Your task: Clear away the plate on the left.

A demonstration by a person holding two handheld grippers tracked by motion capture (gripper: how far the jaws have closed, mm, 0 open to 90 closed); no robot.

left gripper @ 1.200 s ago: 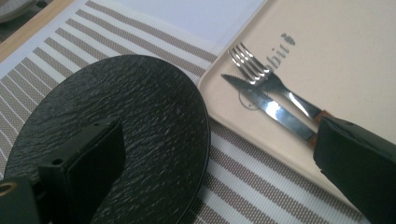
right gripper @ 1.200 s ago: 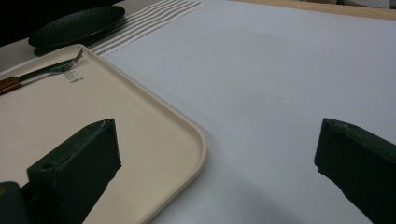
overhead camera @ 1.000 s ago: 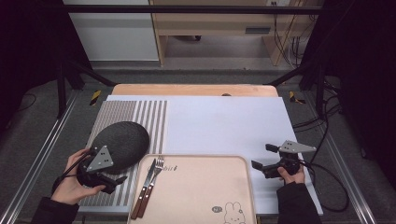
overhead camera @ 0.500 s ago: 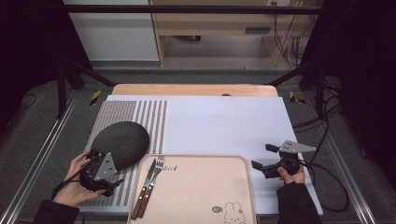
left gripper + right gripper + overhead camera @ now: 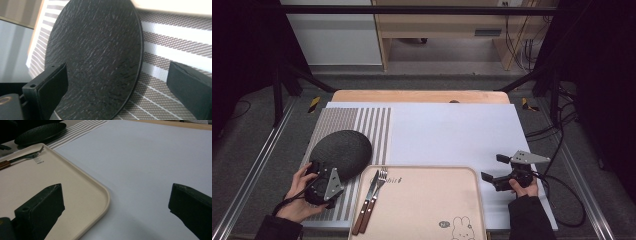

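Comparing the high view with the two earlier pictures, the left gripper (image 5: 323, 181) has turned in the hand and come closer to the near rim of the dark plate (image 5: 342, 149); the right gripper (image 5: 500, 169) has held its place. Judged from this, the step in hand is the approach to grasp the plate; no lift has begun.

Surface (image 5: 452, 135): covered by a white sheet, with a striped mat (image 5: 374, 125) along its left edge.

Tray (image 5: 427, 205): at the near edge of the surface, centre, just beside the mat.

Plate: lies on the mat near the near-left corner of the surface, its near-right rim close to the tray's far-left corner. In the left gripper view the plate (image 5: 97, 50) sits between the wide-open fingers (image 5: 53, 85), which hold nothing.

Right gripper: near the right edge of the surface; its fingers (image 5: 42, 205) are spread wide and empty, one over the tray corner (image 5: 100, 195).

Knife (image 5: 366, 202) and fork (image 5: 375, 197): side by side on the tray's left edge. They lie next to the plate and could be struck if the plate is swung toward the tray.
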